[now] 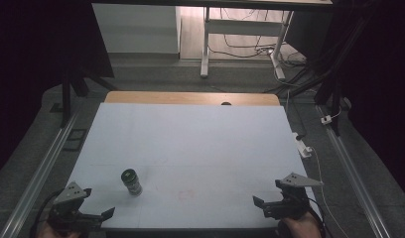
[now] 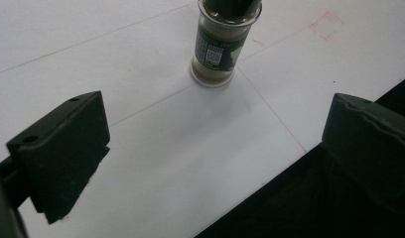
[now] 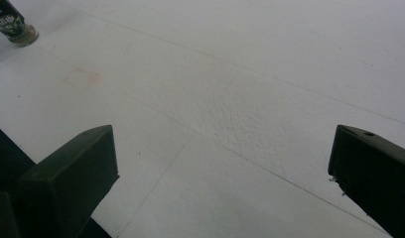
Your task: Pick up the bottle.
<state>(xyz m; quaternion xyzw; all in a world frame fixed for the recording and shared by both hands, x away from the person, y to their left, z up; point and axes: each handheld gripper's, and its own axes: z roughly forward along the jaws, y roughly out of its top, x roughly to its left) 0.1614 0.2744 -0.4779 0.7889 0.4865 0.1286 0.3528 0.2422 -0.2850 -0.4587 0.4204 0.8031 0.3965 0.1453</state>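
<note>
1. A small spice jar (image 1: pixel 132 182) is seen upright on the white table (image 1: pixel 200 139), in the lower left part of the high view; a dark lid tops its clear body.
2. The left gripper (image 1: pixel 94 208) is held at the bottom left corner of the high view, at the near table edge, with its jaws spread wide and nothing between them.
3. In the left gripper view the spice jar (image 2: pixel 221 47) is placed at the top centre of the frame, ahead of the jaws and apart from both; a dark label with a printed code is shown on its side.
4. The right gripper (image 1: pixel 272 201) is held at the lower right of the high view, near the table's near edge, jaws also spread wide and empty.
5. In the right gripper view the spice jar (image 3: pixel 13 27) is found in the upper left corner, well apart from the jaws.
6. A faint red mark (image 3: pixel 82 78) is seen on the table surface, to the lower right of the jar in that view.
</note>
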